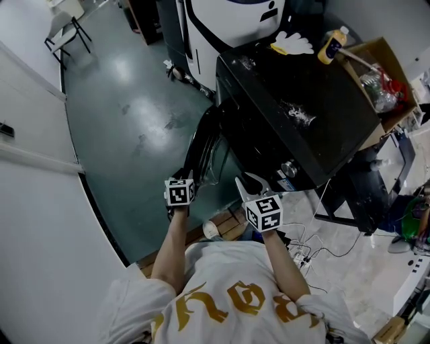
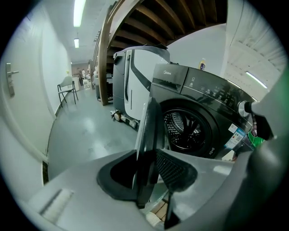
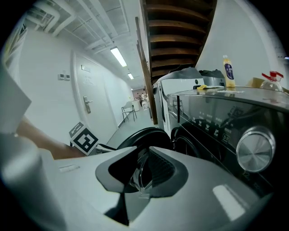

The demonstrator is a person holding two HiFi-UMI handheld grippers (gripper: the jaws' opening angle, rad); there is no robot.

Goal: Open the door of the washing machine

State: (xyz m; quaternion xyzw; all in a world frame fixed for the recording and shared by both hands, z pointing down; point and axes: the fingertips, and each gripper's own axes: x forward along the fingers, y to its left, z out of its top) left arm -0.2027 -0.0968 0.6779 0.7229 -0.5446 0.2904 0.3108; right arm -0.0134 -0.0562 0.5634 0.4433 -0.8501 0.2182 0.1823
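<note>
— So, where is the round dark glass door (image 1: 205, 144) of the black front-loading washing machine (image 1: 302, 127)?
— Swung open, at the machine's front left edge. The left gripper (image 1: 187, 175) clamps its rim; the right gripper (image 1: 252, 183) jaws stand apart, gripping nothing.

**My count from the remote desk**

I make it one washing machine (image 1: 316, 101), with one door (image 1: 201, 151) and one round dial (image 3: 255, 151). I am running two grippers: the left gripper (image 1: 183, 180) and the right gripper (image 1: 250, 185). Each carries one marker cube, so two cubes. Beyond that I count one yellow bottle (image 1: 332, 46), one cardboard box (image 1: 386, 57), one chair (image 1: 67, 30), one white cup (image 1: 211, 230), and one white appliance (image 1: 228, 17).
</note>
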